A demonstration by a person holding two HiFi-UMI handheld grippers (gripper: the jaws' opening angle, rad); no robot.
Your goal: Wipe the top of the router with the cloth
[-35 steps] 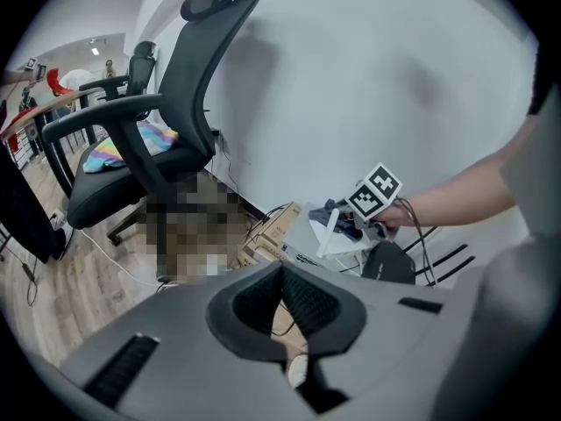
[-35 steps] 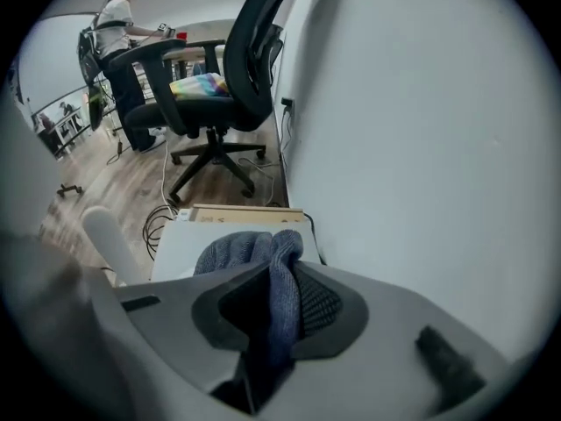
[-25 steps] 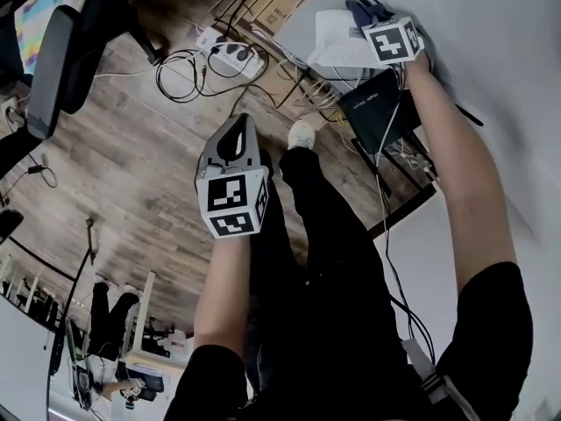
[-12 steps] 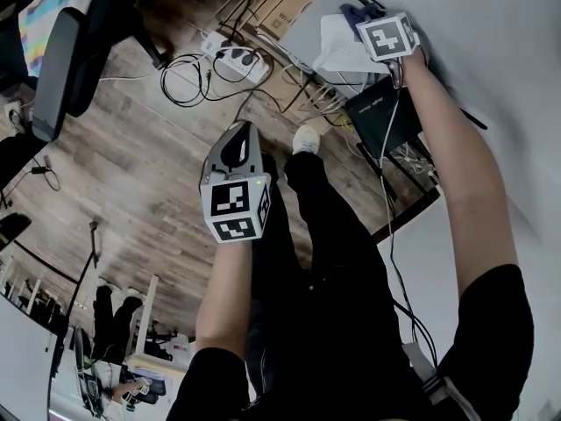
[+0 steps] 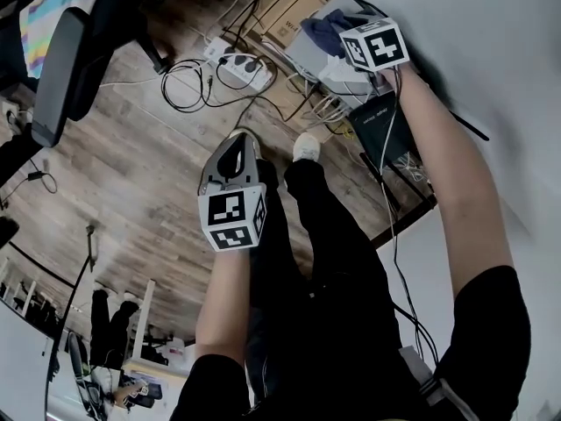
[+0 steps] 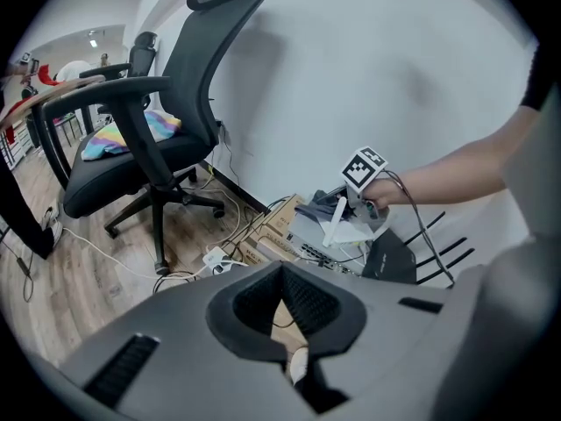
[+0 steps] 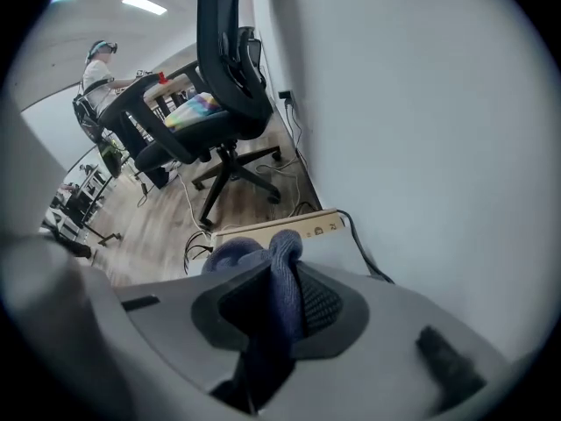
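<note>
Right claw shifted leftward over white router, clamped on blue cloth pointing lengthwise ahead; left claw closed, empty

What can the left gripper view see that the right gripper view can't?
Only the left gripper view shows the right gripper from outside, reaching over the white router, with a black router beside it. Only the right gripper view shows the jaws shut on the blue cloth close up, and a far-off person. Both show the black office chair, the wooden floor and the white wall.
</note>
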